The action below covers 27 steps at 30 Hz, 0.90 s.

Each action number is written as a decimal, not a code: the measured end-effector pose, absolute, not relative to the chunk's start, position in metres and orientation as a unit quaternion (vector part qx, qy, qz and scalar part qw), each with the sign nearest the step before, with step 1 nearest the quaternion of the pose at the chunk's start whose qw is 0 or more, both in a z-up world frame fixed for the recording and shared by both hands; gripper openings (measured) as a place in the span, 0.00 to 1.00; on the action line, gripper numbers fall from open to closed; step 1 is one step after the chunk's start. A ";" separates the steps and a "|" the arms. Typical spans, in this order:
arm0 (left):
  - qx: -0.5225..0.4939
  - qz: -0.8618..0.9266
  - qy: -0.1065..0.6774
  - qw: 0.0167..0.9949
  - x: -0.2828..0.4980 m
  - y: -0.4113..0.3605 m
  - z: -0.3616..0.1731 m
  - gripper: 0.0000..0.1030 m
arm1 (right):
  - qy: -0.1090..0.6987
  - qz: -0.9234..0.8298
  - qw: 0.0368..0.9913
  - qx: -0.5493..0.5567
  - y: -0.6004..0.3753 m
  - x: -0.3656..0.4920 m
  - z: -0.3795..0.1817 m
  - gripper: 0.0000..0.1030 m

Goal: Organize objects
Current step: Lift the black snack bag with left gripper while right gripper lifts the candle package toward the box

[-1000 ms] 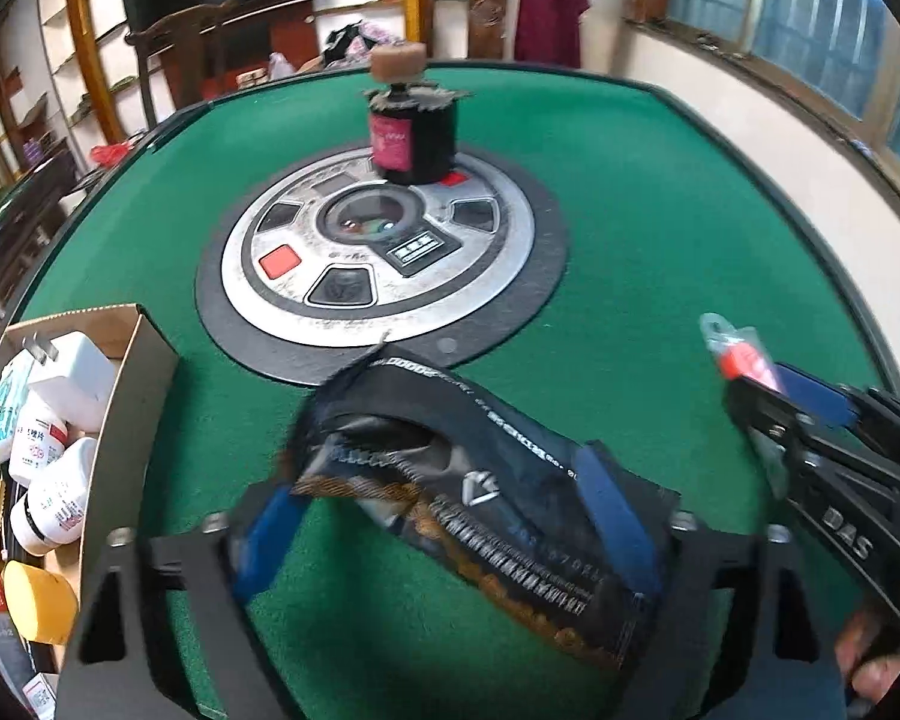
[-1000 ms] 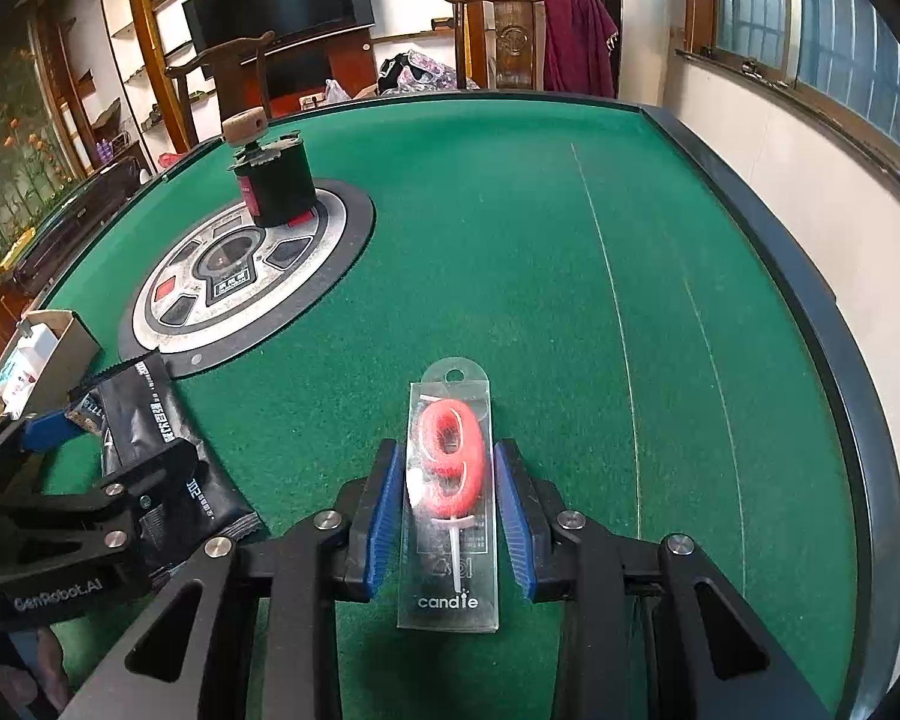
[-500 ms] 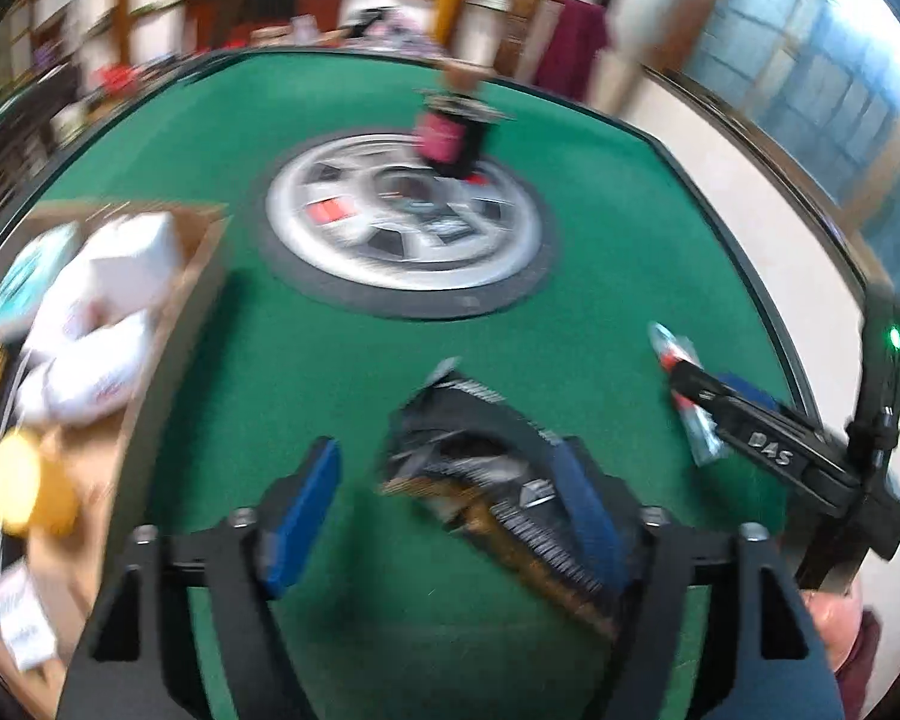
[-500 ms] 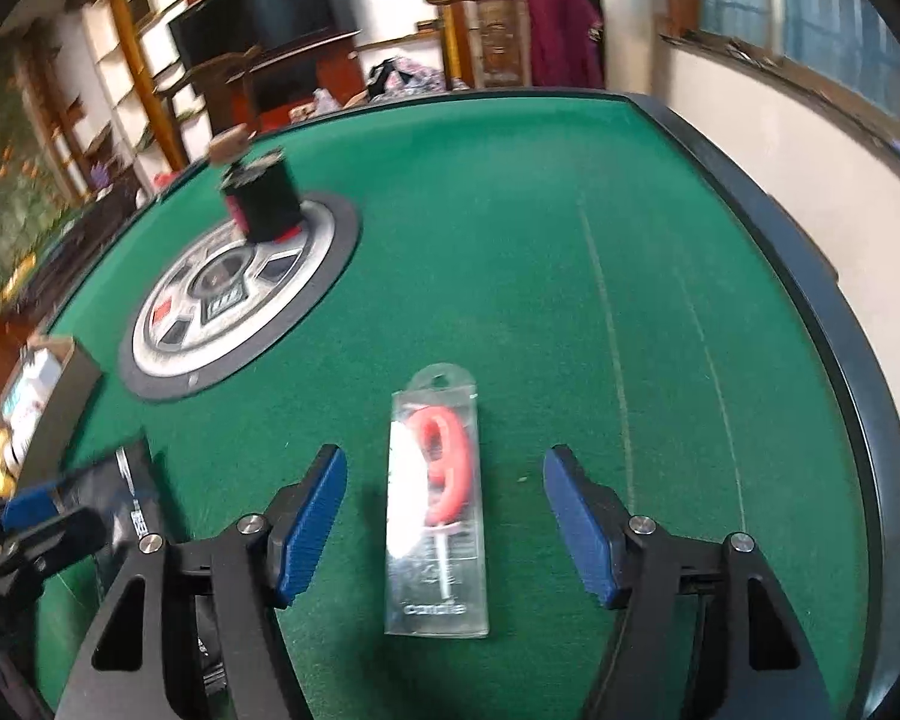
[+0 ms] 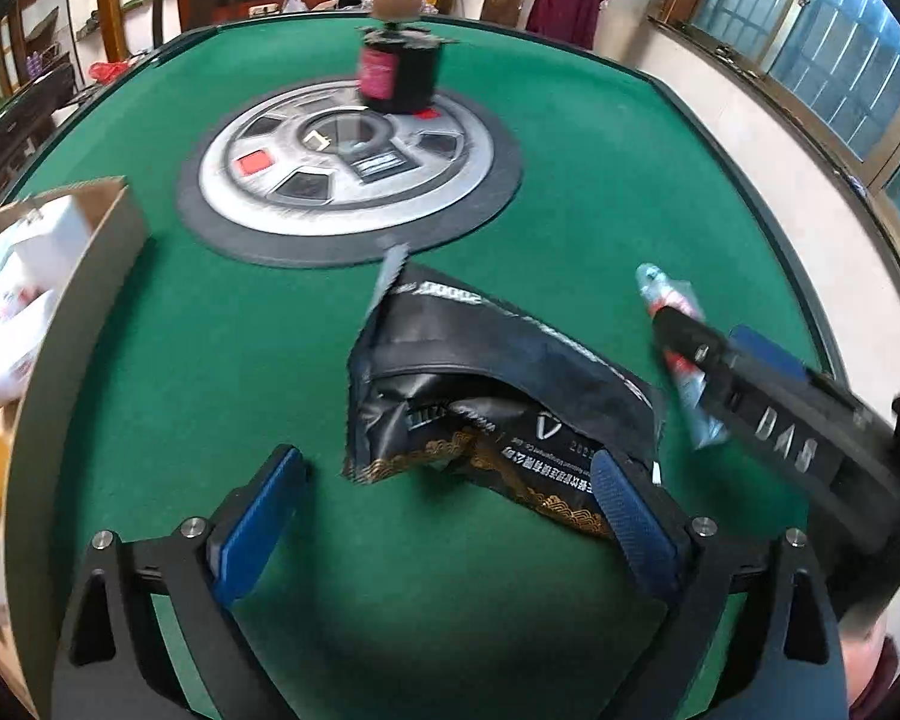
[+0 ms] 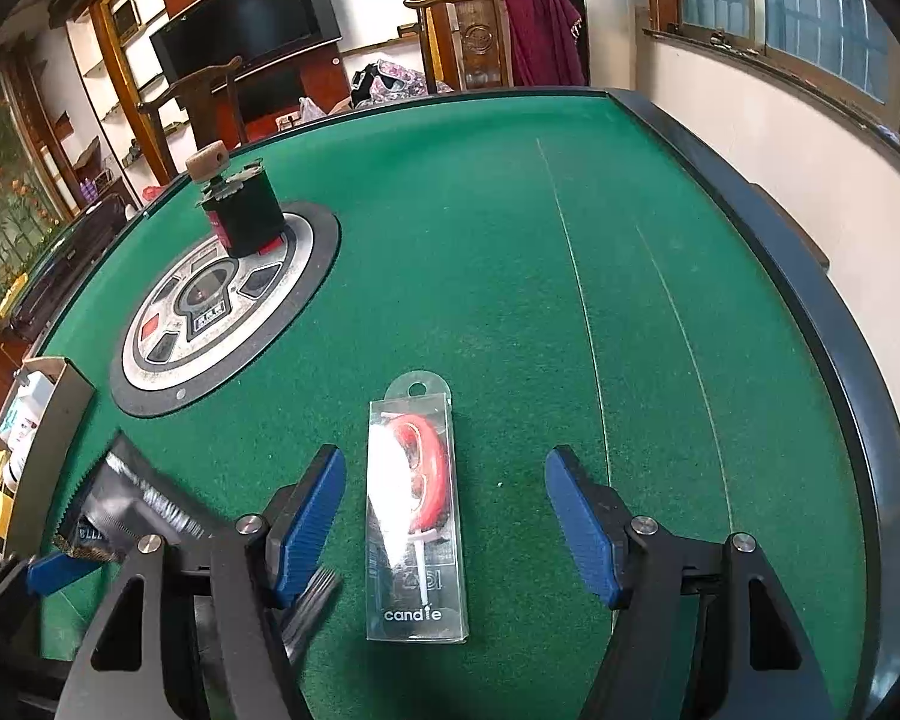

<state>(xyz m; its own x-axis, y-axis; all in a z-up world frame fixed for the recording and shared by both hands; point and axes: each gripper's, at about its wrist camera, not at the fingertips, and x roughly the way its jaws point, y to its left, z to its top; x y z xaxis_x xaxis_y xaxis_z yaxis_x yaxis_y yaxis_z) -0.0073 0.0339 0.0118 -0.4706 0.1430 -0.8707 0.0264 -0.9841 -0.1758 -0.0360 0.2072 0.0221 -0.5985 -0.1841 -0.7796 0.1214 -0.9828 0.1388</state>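
A black snack pouch (image 5: pixel 498 396) with gold print lies crumpled on the green felt, between the tips of my open left gripper (image 5: pixel 444 516), touching the right pad. A clear "candle" pack (image 6: pixel 417 516) with a red number candle lies flat between the wide-open fingers of my right gripper (image 6: pixel 444 516), touching neither. The pack (image 5: pixel 672 300) and the right gripper also show at the right of the left wrist view. The pouch (image 6: pixel 132 510) shows at lower left of the right wrist view.
A cardboard box (image 5: pixel 84 276) with white bottles and small items stands at the table's left edge. A round silver and black centre panel (image 5: pixel 348 174) carries a black jar (image 5: pixel 399 72) with a cork-like top. The table rim (image 6: pixel 810 300) curves along the right.
Both grippers opened: the left let go of the black pouch, the right let go of the candle pack. Both objects now lie on the felt.
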 end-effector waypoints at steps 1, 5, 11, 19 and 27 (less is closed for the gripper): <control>-0.513 0.854 -0.082 0.039 -0.011 0.036 0.013 0.93 | -0.034 -0.893 0.085 0.440 0.207 -0.037 0.022 0.72; -0.501 0.860 -0.076 0.062 -0.017 0.039 0.009 0.90 | -0.055 -0.894 0.087 0.437 0.214 -0.039 0.022 0.72; -0.482 0.864 -0.045 0.140 -0.009 0.044 0.016 0.37 | -0.027 -0.895 0.076 0.439 0.206 -0.039 0.021 0.73; -0.386 0.879 0.186 0.210 0.029 0.051 0.055 0.71 | 0.046 -0.891 0.059 0.447 0.189 -0.032 0.019 0.58; -0.369 0.845 0.310 0.231 0.005 0.065 0.031 0.76 | 0.023 -0.889 0.050 0.455 0.208 -0.027 0.022 0.29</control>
